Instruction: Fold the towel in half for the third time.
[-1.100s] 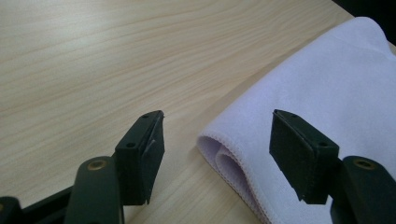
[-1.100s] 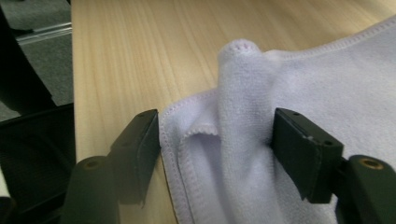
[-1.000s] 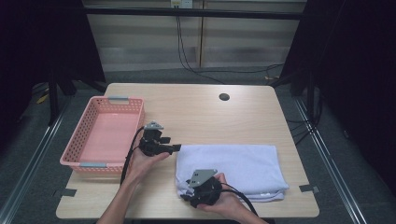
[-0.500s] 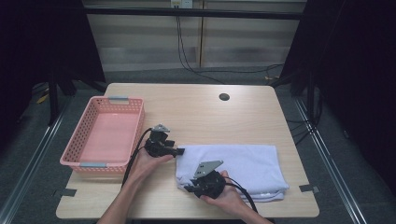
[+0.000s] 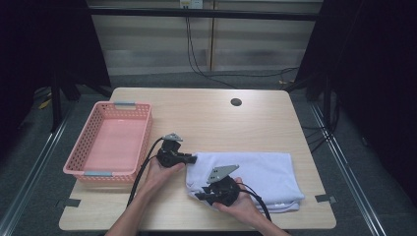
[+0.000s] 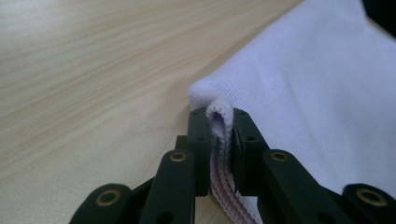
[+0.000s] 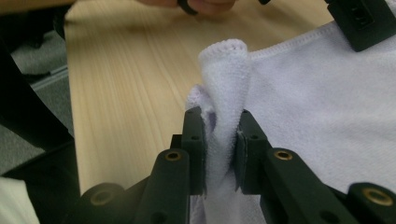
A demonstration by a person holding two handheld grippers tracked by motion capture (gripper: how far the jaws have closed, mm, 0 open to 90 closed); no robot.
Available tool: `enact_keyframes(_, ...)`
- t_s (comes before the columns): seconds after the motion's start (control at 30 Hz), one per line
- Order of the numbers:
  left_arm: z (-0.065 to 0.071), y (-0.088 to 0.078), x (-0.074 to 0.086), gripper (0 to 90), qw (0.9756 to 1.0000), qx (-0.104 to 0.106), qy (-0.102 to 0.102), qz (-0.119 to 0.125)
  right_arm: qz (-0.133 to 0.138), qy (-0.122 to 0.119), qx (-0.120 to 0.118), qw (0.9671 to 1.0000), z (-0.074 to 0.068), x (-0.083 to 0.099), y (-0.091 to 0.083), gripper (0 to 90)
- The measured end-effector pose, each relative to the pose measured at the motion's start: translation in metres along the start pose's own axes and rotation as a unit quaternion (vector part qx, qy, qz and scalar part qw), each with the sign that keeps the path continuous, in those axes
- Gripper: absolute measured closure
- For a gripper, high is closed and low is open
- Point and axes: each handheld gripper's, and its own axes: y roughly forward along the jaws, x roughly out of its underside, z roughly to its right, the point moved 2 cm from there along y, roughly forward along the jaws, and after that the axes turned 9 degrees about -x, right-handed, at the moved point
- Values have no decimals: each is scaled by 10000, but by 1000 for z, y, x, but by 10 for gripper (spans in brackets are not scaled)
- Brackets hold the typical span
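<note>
Now, with the left tongs and right tongs just closed and pinching the white towel's left-hand corners at lower centre of the counter, lift both evenly, keeping the edge taut.

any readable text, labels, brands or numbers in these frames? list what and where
None readable in any view.
Towel: plain white, no tag or print showing.
Basket: plain pink, no label.
Table: bare wood, one dark round grommet, no marking.
Left tool and right tool: black, brass rivets, no lettering.
Small white item at the top edge of the high view: too small to read.
</note>
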Motion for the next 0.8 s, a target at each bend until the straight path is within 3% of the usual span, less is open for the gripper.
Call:
enact_keyframes(0.07,0,-4,-6,803,9997,96,-157,158,126,48,-11,9999,0,-4,-6,772)
enact_keyframes(0.33,0,-10,-35,805,9982,155,-345,457,517,118,33,9986,9,-24,-26,775)
enact_keyframes(0.4,-2,-14,-39,805,9982,215,-327,459,675,42,4,9977,10,-30,-32,777)
enact_keyframes(0.57,-4,-36,-51,804,9980,106,-284,548,932,-1,-124,9956,7,-46,-42,779)
enact_keyframes(0.67,-5,-53,-58,803,9982,34,-170,574,1013,-111,-181,9946,2,-58,-41,779)
enact_keyframes(0.8,-10,-71,-60,803,9981,-113,-163,587,1022,-204,-302,9941,-5,-71,-28,780)
